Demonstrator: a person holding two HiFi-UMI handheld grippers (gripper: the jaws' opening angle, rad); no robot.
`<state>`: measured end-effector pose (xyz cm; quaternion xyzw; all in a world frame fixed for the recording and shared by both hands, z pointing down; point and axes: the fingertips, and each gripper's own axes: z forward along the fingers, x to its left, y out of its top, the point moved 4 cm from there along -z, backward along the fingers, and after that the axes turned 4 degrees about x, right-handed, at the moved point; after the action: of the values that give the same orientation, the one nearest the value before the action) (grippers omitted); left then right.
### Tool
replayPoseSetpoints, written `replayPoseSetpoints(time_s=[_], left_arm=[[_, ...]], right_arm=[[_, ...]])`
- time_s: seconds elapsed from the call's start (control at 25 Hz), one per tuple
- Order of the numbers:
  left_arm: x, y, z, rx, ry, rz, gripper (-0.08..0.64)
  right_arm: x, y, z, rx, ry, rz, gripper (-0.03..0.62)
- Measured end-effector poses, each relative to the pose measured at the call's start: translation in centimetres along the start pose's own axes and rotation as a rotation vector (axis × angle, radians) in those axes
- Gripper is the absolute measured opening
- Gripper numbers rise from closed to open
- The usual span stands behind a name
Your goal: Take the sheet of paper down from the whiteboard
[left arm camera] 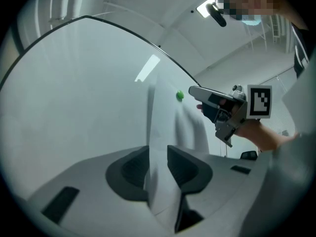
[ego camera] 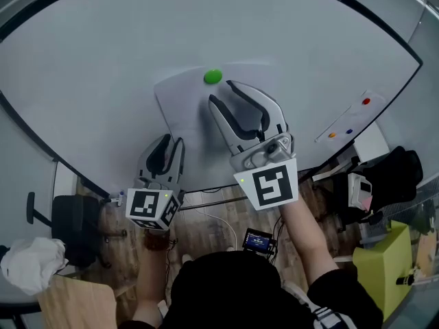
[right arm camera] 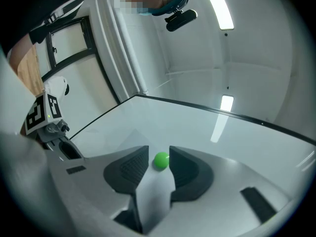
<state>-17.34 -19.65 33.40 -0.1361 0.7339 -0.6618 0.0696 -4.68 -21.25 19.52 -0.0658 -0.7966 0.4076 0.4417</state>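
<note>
Sheet of paper [ego camera: 184, 110] hangs on the whiteboard [ego camera: 96, 53], pinned near its top edge by one green magnet [ego camera: 212, 76], with its lower part bowing a little off the board toward the person. The right tool [ego camera: 224, 93] is up at the magnet. Its jaws are apart with the green button sitting between the tips, and from where I stand they don't look clamped on it. The left tool [ego camera: 173, 140] is lower down at the sheet's bottom edge. Its jaws are only narrowly apart with the paper standing between them, and I can't see a firm pinch. To my eye the sheet will be feather-light and floppy, easy to crease or tear if tugged against the magnet, and ready to slide or flutter down once the magnet comes off. The sensible hold is that lower edge, pinched flat and gently, while the magnet, which is small, smooth and probably slippery, is lifted straight off.
</note>
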Motion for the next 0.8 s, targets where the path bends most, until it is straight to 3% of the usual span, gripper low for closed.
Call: replayPoseSetpoints(time_s=[0.56,0.8], left_arm=[[0.2,-1.4,1.2,0.043,-0.008,-0.031,0.109],[-0.4,-1.9,1.4,0.028,-0.057,-0.055,0.109]], right_arm=[[0.4,-0.7,-0.2,0.025,0.014,0.005,0.118],[0.6,-0.9,-0.4,0.033,0.025,0.015,0.118]])
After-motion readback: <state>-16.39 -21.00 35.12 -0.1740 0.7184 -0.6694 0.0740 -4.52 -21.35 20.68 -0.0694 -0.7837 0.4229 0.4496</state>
